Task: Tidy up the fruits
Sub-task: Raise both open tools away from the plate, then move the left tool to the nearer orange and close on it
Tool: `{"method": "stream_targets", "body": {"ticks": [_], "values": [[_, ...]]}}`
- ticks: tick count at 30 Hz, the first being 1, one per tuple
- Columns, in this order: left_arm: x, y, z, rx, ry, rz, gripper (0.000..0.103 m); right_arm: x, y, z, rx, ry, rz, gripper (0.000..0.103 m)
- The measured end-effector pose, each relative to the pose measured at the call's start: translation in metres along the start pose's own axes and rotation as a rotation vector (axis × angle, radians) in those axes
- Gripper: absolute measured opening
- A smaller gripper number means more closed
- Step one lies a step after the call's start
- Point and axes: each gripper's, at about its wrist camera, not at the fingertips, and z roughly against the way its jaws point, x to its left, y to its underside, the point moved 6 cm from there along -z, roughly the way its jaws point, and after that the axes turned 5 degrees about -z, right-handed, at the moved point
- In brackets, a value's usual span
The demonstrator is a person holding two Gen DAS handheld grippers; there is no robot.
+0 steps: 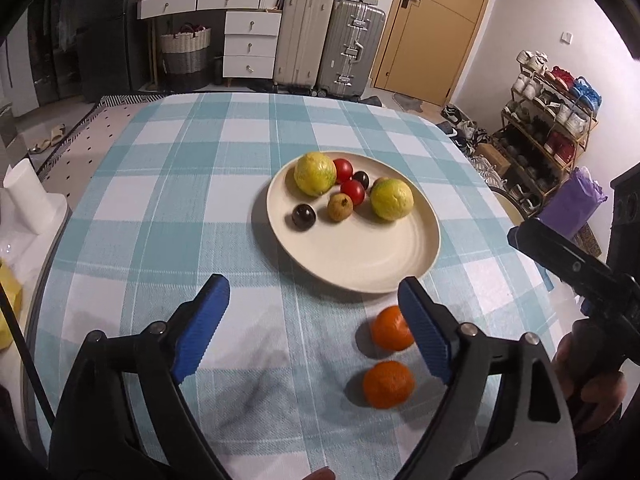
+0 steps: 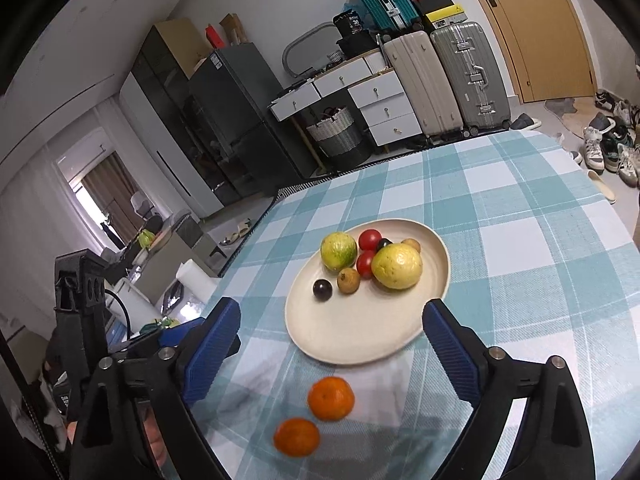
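A cream plate [image 1: 360,256] [image 2: 344,332] on the checked tablecloth holds two yellow-green guavas [image 1: 315,173] [image 2: 397,266], two red tomatoes [image 1: 353,191], two dark plums [image 1: 303,216] and small brown fruits [image 1: 340,207]. Two oranges [image 1: 390,328] [image 1: 387,384] lie on the cloth in front of the plate; they also show in the right wrist view [image 2: 331,397] [image 2: 297,437]. My left gripper [image 1: 314,312] is open and empty, just left of the oranges. My right gripper [image 2: 332,332] is open and empty above the oranges and the plate's near rim.
The table [image 1: 180,184] drops off at left and right. A white roll [image 1: 28,196] stands at the left edge. The right gripper's body [image 1: 576,272] is at the right in the left wrist view. Suitcases, drawers and a shoe rack stand beyond the table.
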Motion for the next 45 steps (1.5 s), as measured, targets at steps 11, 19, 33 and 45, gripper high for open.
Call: {"method": "stream_targets", "body": {"ticks": [11, 19, 33, 45], "values": [[-0.017, 0.024, -0.001, 0.027, 0.019, -0.022, 0.098, -0.005, 0.019, 0.018, -0.006, 0.041, 0.028, 0.101], [-0.026, 0.043, -0.011, 0.084, 0.079, -0.036, 0.101, -0.012, 0.029, 0.023, 0.015, 0.055, 0.032, 0.103], [-0.042, 0.076, -0.031, 0.176, 0.119, -0.085, 0.101, -0.016, 0.040, 0.017, 0.054, 0.057, 0.008, 0.103], [-0.056, 0.081, -0.037, 0.198, 0.181, -0.125, 0.067, -0.025, 0.048, 0.010, 0.091, 0.067, -0.003, 0.103]]}}
